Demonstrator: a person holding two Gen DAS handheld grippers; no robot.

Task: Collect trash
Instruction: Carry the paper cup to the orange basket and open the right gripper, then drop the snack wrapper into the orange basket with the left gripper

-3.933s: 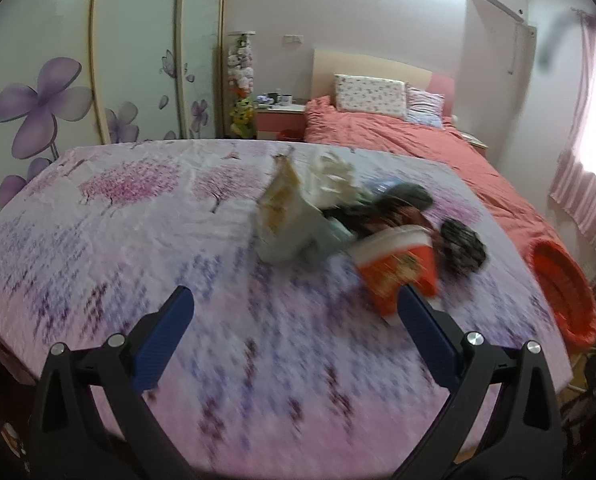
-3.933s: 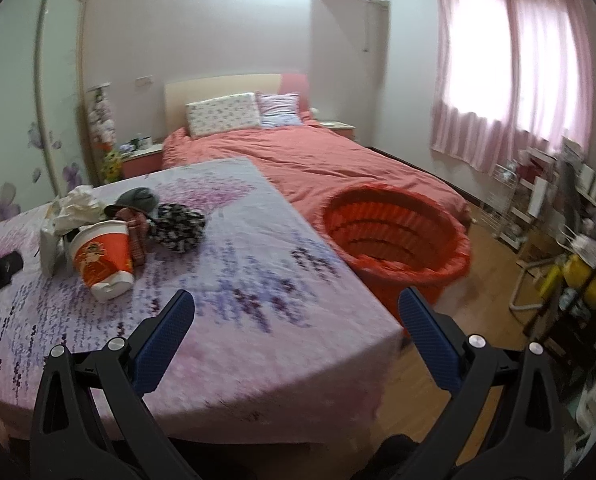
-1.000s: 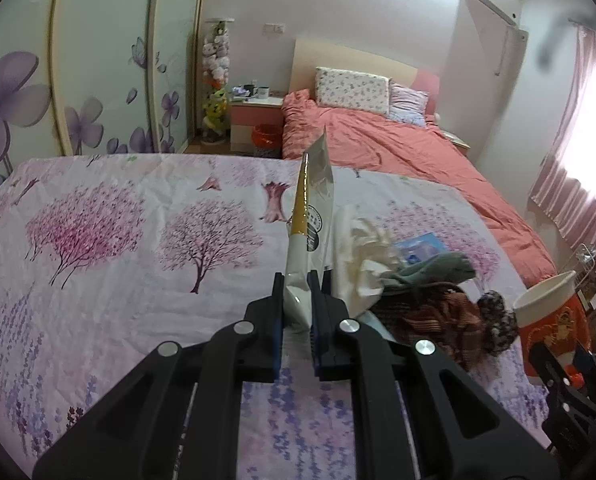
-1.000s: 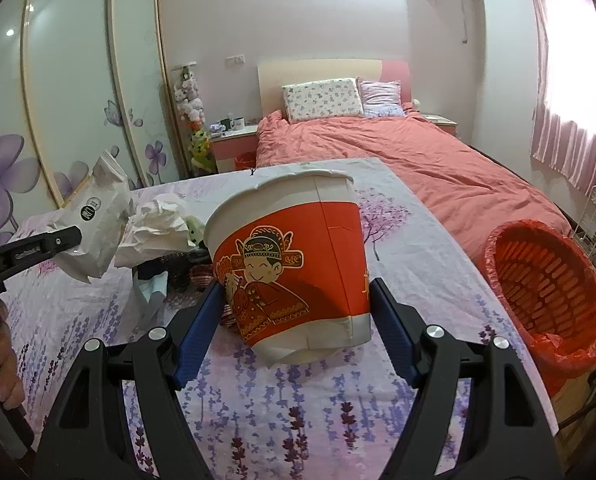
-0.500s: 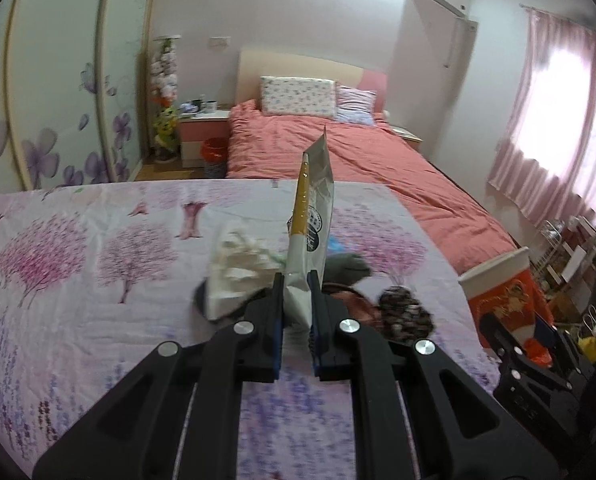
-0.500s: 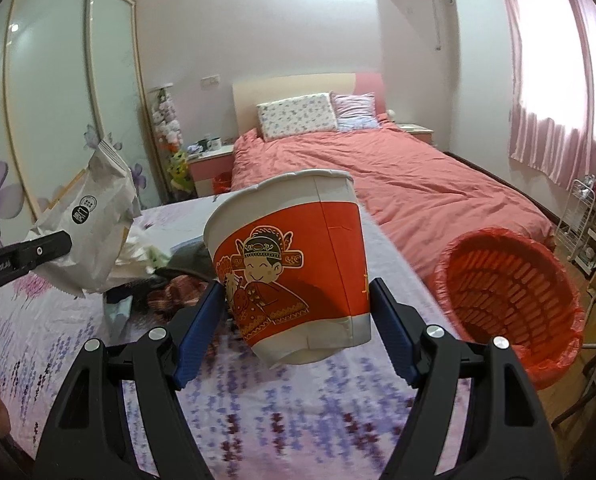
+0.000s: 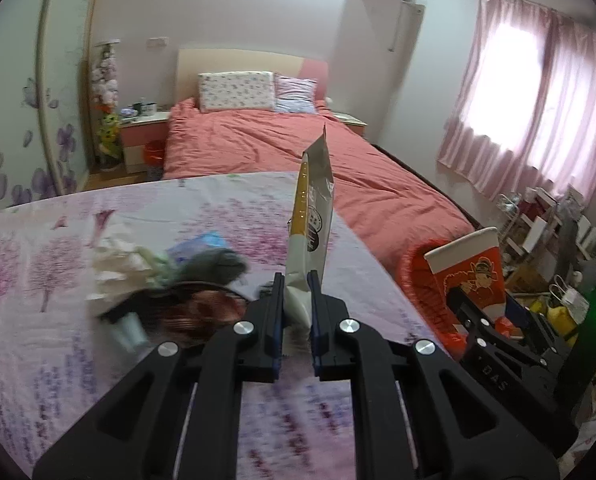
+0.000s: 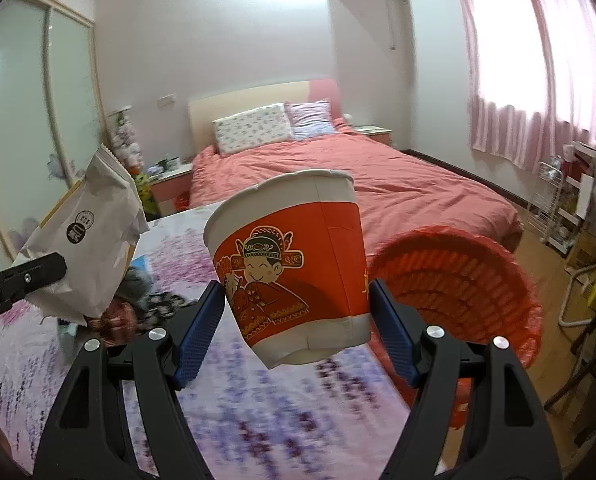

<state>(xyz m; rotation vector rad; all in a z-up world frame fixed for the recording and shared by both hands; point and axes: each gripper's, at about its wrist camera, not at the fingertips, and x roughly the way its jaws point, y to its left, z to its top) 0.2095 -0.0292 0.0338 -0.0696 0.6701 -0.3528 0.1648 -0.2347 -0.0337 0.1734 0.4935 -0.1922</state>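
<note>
So both claws are loaded: left claw [image 7: 297, 304] pinches the bag [image 7: 312, 216] by its bottom edge, right claw [image 8: 296, 314] clamps the cup [image 8: 294, 264], both just beside the bin [image 8: 458, 292], probably for dumping.

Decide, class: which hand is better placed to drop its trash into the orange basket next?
Right. Its gripper holds the noodle cup right beside the orange basket; the left gripper, pinching the snack bag, sits farther back over the bed.
</note>
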